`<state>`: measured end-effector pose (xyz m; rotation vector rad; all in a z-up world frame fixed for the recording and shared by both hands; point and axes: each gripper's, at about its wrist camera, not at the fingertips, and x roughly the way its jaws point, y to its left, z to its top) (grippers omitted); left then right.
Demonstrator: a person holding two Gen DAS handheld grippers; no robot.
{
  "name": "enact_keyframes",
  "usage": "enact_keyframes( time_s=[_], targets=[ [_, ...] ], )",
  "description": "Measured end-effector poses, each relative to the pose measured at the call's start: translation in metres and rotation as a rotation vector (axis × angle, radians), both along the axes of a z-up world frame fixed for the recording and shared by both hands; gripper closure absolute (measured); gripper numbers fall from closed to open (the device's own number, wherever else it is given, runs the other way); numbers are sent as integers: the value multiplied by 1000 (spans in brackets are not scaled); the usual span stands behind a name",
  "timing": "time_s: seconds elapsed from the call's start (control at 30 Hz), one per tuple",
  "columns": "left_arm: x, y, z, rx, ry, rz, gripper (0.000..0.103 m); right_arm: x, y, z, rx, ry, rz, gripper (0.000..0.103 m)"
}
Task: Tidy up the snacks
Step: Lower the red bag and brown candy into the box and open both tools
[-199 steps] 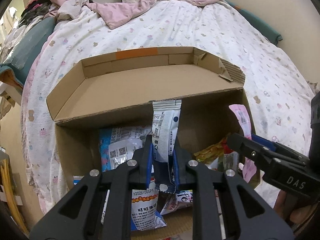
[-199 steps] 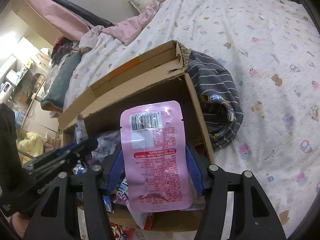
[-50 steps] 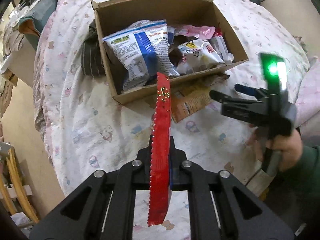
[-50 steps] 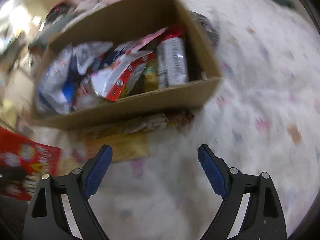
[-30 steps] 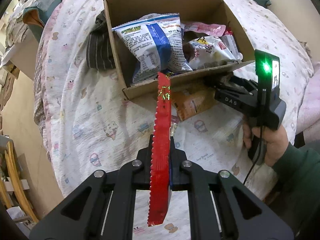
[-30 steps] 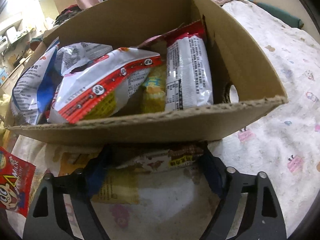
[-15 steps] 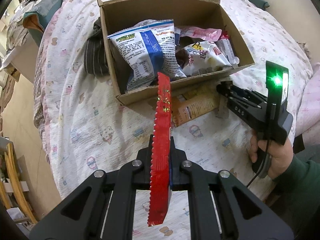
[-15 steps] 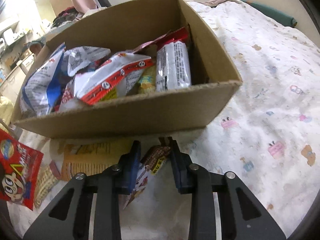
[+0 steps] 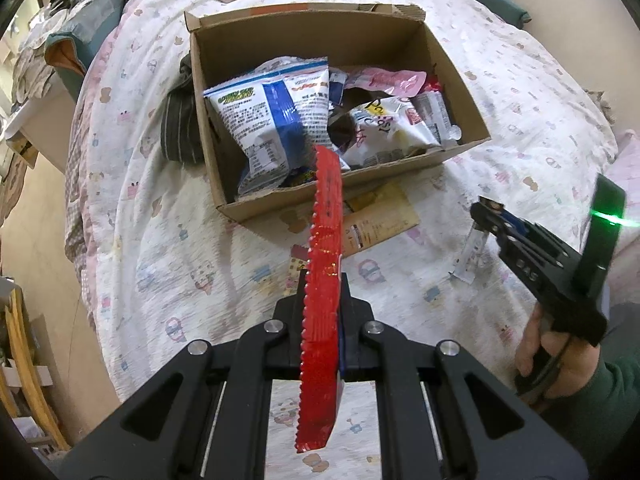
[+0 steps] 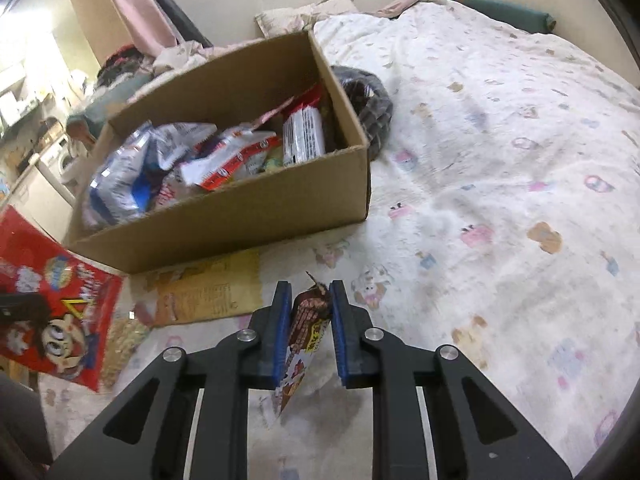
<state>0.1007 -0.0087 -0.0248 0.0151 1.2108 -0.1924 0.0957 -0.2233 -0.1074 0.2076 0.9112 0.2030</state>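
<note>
A cardboard box [image 9: 464, 144] [image 10: 240, 224] full of snack packs sits on the patterned bed. My left gripper [image 9: 322, 304] is shut on a red snack bag [image 9: 325, 240], held edge-on in front of the box; the bag also shows at the left of the right wrist view [image 10: 52, 304]. My right gripper [image 10: 307, 300] is shut on a small brown snack packet [image 10: 306, 328], lifted above the bedspread right of a yellow packet [image 10: 208, 288]. In the left wrist view the right gripper [image 9: 486, 216] holds the packet [image 9: 470, 254] hanging down.
A blue-and-white chip bag [image 9: 272, 120], a pink pouch [image 9: 384, 78] and a white-and-red pack [image 10: 228, 164] lie in the box. A striped dark garment [image 9: 178, 128] [image 10: 370, 104] lies beside the box. A small patterned packet [image 10: 120, 344] lies on the bed.
My right gripper has lifted the brown packet off the bed and pulled back from the box. My left gripper still holds the red bag, little moved.
</note>
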Motion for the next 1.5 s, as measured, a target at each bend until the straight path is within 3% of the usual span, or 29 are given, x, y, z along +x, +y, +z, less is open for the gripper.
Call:
enact_keyframes(
  time_s=[0.37,0.6,0.8,1.07,1.2,1.4,1.5],
  targets=[
    [-10,4,25,10,-81,9,96,-18,-5,50,105,-79,9,84],
    [-4,11,74,1,-227,67,96,-18,-7,95,126,-157,55,84],
    [26,11,96,-8,-260,87,96,2,-14,136,138,-203,97,84],
    [70,1,108,20,-301,84,96,53,-6,168,133,-251,175,84],
    [92,-6,101,28,-286,82,96,80,-8,169,136,-254,164,84],
    [126,-28,84,35,-262,53,96,116,-4,131,141,-127,145,84],
    [146,-41,72,-12,-223,15,96,123,-2,115,130,-72,155,84]
  ],
)
